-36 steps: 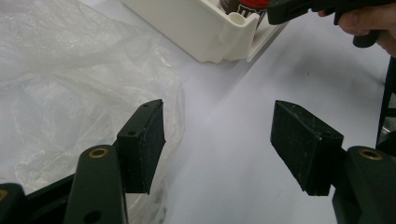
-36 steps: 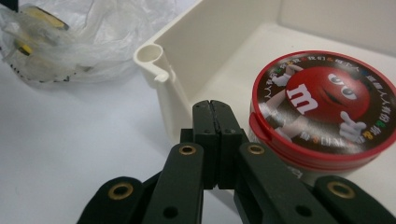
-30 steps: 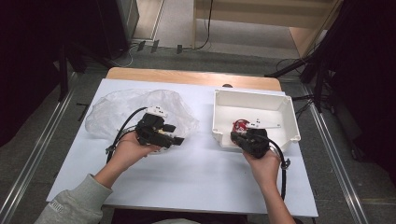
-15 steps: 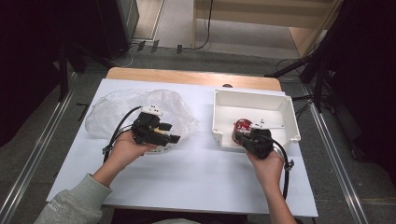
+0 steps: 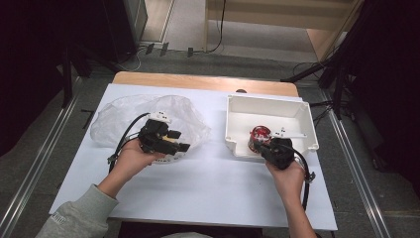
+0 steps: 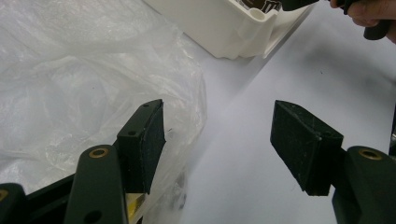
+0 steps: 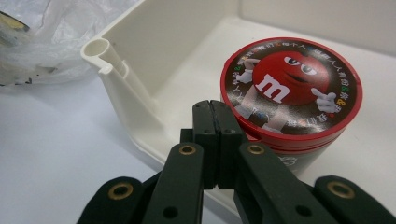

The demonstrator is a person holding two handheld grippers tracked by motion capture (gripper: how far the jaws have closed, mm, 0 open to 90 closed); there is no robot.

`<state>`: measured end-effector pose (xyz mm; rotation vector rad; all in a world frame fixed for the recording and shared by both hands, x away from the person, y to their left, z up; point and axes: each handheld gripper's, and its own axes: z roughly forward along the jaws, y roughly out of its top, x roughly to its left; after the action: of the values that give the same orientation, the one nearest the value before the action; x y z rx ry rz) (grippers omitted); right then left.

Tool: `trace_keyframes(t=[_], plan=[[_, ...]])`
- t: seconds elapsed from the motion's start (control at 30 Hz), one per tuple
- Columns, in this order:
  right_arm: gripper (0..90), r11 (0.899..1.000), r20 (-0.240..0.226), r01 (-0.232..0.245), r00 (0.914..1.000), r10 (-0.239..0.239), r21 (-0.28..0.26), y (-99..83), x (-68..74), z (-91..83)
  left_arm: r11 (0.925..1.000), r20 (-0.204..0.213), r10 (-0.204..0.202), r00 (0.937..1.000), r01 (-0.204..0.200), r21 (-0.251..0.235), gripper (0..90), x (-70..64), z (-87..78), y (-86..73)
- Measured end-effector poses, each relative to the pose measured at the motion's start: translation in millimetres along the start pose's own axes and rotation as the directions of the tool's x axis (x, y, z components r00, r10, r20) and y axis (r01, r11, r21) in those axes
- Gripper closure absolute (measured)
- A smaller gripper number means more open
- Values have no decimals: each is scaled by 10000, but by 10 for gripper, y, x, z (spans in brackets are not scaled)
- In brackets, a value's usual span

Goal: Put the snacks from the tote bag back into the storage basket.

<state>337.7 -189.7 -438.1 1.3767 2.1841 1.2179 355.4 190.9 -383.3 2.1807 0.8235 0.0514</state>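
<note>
Right hand-held gripper has its jaws pressed together w/ nothing in them, tips at the near wall of the white bin. Candy tub stands upright inside, just ahead & slightly right. Left hand-held gripper, jaws wide apart, sits at the plastic bag edge on the desk, well apart from the tub, so right's closer.

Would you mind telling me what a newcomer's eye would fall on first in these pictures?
First, the red-lidded candy tub standing in the white bin at the table's right, with the right tongs shut, their tips at the edge of its lid. Next, the crumpled clear plastic bag at the left, where the left tongs stand wide open, one jaw over the bag's edge.
</note>
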Motion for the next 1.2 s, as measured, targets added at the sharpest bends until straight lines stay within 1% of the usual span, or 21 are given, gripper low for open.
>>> trace_keyframes(t=[0.57, 0.97, 1.03, 1.2], plan=[[900, 10000, 107, 24, 9999, -24, 30, -38, -69, -49, 10000, -82, -92, 9999, 91, -35, 361, 31, -28, -22], [900, 10000, 141, 29, 9999, -29, 21, -51, -94, -67, 9999, -84, -141, 9999, 141, 4, 361, 47, -37, -36], [900, 10000, 146, 4, 9999, -5, 21, -54, -98, -72, 9997, -92, -237, 9997, 237, -20, 361, 55, -39, -40], [900, 10000, 170, 25, 9999, -25, 26, -56, -95, -65, 9997, -79, -251, 9997, 250, -19, 361, 59, -38, -42]])
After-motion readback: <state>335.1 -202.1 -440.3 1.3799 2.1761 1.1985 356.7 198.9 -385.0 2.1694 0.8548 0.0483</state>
